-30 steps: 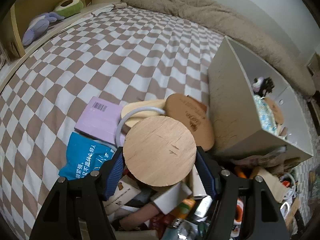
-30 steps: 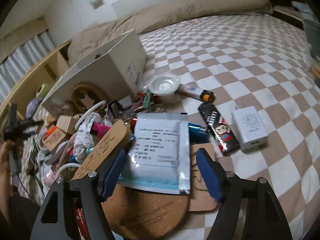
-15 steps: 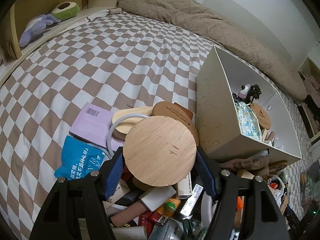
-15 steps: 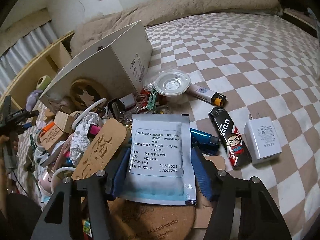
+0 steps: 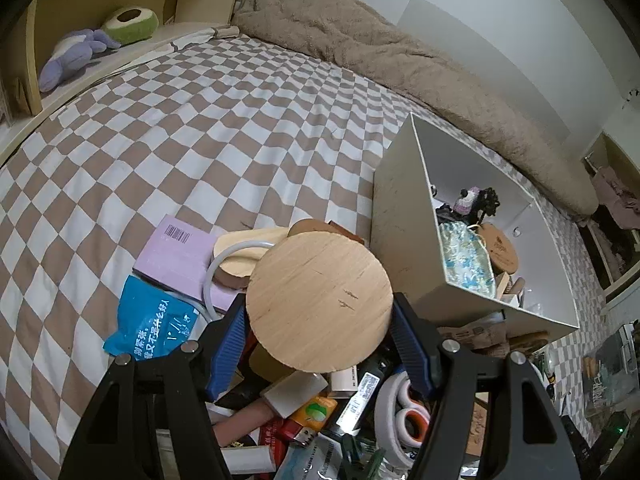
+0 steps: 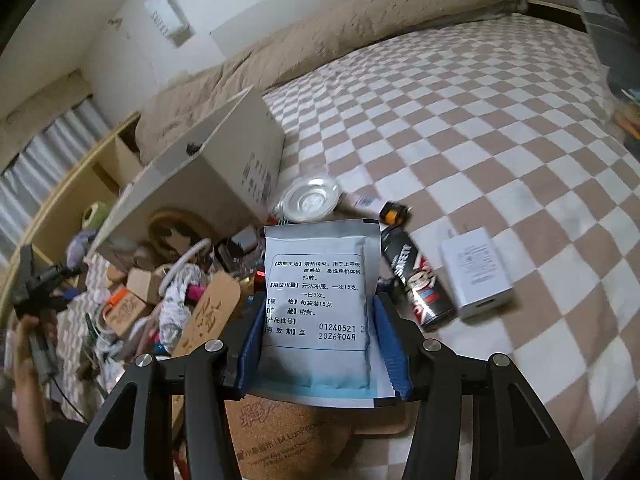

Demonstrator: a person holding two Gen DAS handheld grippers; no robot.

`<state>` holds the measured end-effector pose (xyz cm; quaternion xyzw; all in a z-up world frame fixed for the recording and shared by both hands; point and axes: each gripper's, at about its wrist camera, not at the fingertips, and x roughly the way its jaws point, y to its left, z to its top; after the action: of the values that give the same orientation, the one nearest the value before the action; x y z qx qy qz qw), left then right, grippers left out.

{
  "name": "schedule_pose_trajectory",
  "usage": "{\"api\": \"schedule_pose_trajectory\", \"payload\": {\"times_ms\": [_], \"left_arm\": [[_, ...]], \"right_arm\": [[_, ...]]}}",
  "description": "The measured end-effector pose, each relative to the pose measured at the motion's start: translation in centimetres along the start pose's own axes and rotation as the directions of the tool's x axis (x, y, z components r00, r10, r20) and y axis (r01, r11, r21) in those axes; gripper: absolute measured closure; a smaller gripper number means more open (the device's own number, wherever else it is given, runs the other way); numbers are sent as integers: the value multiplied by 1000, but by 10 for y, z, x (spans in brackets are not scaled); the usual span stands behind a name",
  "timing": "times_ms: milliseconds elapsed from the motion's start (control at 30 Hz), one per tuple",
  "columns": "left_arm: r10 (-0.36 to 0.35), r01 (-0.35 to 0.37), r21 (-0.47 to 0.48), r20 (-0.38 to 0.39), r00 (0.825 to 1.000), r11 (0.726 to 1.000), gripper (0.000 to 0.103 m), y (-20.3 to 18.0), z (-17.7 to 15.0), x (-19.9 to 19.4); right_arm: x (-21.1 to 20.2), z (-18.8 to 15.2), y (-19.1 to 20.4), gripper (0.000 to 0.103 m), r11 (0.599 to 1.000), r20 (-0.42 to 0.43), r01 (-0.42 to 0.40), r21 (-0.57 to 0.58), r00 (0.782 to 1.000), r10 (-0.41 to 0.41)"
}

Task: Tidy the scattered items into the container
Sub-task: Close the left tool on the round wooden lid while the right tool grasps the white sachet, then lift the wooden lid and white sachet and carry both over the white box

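My left gripper [image 5: 318,320] is shut on a round wooden disc [image 5: 320,302] and holds it above the pile, left of the white box [image 5: 404,240]. The box lies open on the checkered bed and holds several items. My right gripper [image 6: 316,332] is shut on a white medicine sachet [image 6: 318,292] and holds it lifted above the clutter. The white box [image 6: 224,176] is ahead to the left in the right wrist view. The left gripper also shows at the far left of that view [image 6: 34,292].
A clutter pile lies below the left gripper: a blue packet [image 5: 154,322], a purple booklet [image 5: 176,256], scissors [image 5: 408,420]. By the right gripper lie a white charger [image 6: 476,272], a black lighter [image 6: 416,284], a clear lid [image 6: 308,200], a cork coaster [image 6: 280,432]. A wooden shelf [image 5: 100,8] stands back left.
The left gripper has risen with the disc, so the box's inside shows more. The right gripper has closed on the sachet and lifted it off the pile.
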<state>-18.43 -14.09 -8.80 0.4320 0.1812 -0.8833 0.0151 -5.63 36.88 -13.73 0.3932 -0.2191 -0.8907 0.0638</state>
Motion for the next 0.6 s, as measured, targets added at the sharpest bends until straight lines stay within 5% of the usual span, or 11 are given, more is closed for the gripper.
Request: {"api": "schedule_pose_trajectory", "payload": {"times_ms": [600], "left_arm": [[-70, 67, 97, 23, 997, 993, 34, -44, -8, -15]], "right_arm": [[-9, 16, 60, 50, 977, 5, -195, -84, 981, 196]]}}
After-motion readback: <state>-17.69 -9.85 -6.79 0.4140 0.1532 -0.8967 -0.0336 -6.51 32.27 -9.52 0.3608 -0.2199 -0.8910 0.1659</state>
